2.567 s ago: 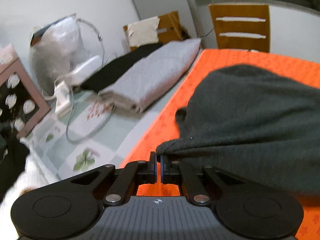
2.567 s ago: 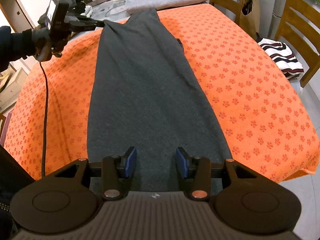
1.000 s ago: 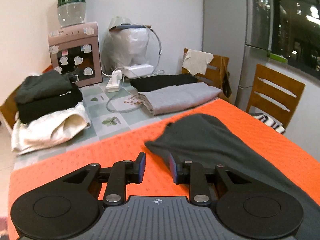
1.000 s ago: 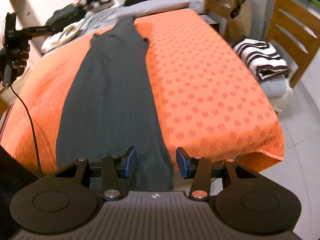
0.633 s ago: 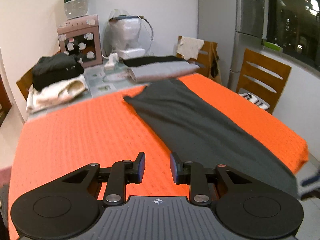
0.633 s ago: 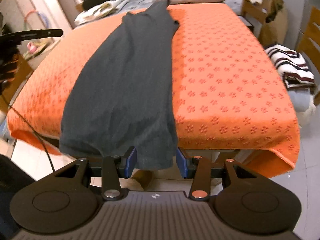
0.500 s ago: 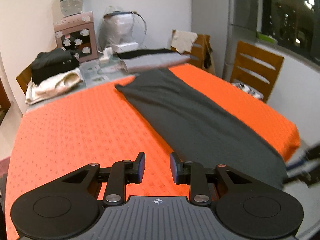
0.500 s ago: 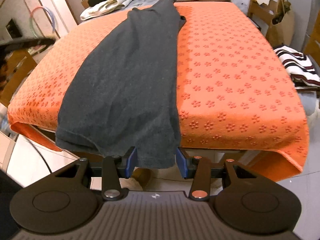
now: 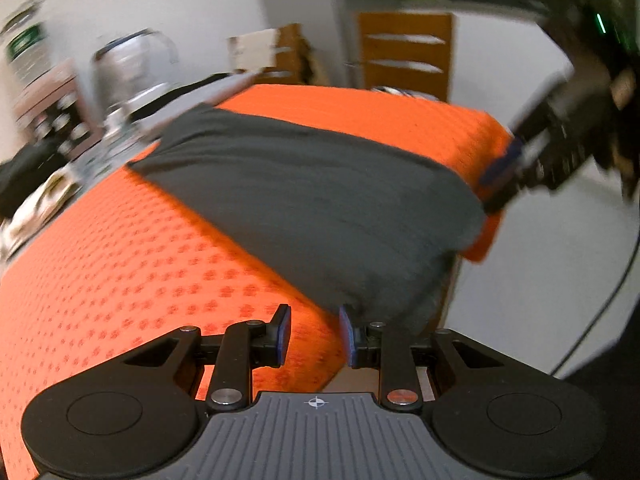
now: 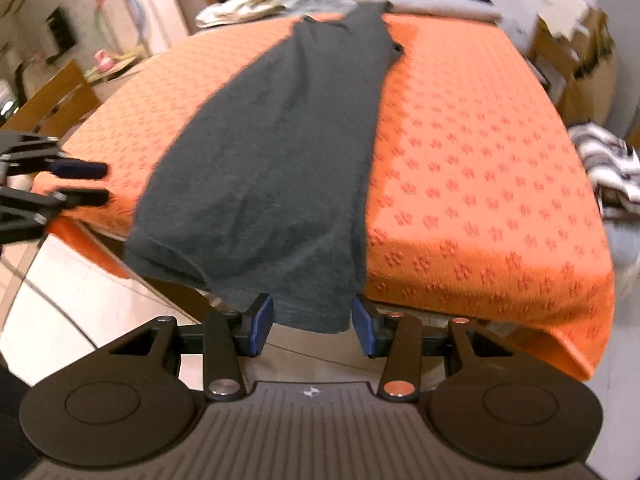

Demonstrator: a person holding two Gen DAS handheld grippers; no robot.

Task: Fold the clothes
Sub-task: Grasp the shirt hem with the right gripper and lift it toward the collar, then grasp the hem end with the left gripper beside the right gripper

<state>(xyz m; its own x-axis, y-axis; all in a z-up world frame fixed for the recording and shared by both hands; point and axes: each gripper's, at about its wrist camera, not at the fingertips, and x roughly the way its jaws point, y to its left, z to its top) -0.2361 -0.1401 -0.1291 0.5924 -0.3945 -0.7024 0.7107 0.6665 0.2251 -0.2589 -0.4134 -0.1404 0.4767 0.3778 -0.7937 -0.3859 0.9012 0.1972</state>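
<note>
**Hem hanging off the edge, both tongs empty**

We had the dark grey garment (image 10: pixel 280 140) laid lengthwise down the worktop (image 10: pixel 480 152), on its orange patterned cover, with the near hem drooping past the front edge. Our right tongs (image 10: pixel 312 326) stood open just under that hem, one pad on either side of the hanging cloth without pressing on it. Our left tongs (image 9: pixel 314 336) were also open and held nothing; they sat at the garment's near left corner, at the edge of the cover.

The risks, as we judged them:

- The overhanging hem could drag more cloth off the edge if either tongs tugged downward or toward us, since nothing pinned the far end.
- The right tongs might close on only one layer of the hem, so the fold would lift crooked.
- The left tongs might pinch the orange cover along with the corner, pulling the cover and shifting the whole garment.
- The left view was blurred, so we could not tell exactly how its pads lined up with the corner.
</note>
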